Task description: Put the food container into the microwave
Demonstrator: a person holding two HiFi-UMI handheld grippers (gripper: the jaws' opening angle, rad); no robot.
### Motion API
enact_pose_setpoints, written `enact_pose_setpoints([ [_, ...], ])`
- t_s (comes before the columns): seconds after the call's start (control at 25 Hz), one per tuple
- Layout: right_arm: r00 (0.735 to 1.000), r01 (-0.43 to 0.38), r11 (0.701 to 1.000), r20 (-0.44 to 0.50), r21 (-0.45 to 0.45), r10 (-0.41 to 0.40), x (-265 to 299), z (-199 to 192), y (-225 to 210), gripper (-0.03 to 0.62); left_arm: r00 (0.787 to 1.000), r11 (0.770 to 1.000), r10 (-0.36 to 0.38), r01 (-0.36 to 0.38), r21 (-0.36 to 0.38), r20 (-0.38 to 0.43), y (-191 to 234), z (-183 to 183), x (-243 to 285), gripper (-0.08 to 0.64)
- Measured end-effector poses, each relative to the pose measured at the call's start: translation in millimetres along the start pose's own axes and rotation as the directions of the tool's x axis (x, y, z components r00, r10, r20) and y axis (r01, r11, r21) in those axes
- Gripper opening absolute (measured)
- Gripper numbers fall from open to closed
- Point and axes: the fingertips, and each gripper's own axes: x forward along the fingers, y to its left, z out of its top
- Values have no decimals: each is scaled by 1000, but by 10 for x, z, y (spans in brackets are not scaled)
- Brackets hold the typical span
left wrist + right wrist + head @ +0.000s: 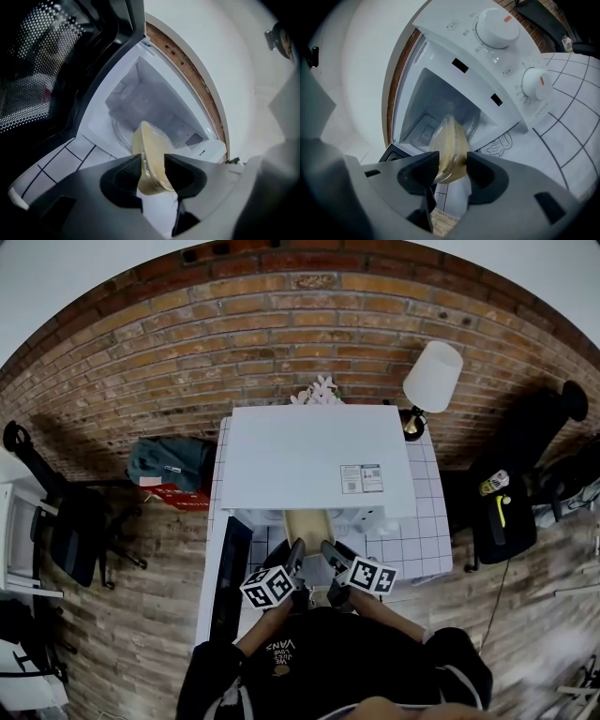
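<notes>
A pale yellow food container (308, 527) hangs in front of the white microwave's (314, 456) open cavity, partly under its top edge in the head view. My left gripper (293, 563) is shut on the container's (151, 161) left rim. My right gripper (330, 557) is shut on the container's (449, 151) right rim. In both gripper views the container points at the cavity (150, 105), where a glass turntable (123, 133) lies on the floor. The cavity (440, 105) is lit and holds nothing else.
The microwave's dark door (231, 577) stands swung open at the left, its mesh window (33, 70) close beside my left gripper. Two control dials (497, 21) sit on the panel right of the cavity. A lamp (431, 381) stands on the white tiled table (427, 540); brick wall behind.
</notes>
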Motion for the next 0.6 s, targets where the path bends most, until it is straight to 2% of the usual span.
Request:
enact_pose_setpoints([
  [0.6,1000,18,1000,10,8,-18,257,152,-54,173,1000,1000,-2,1,-13,-14,116,115,252,155],
])
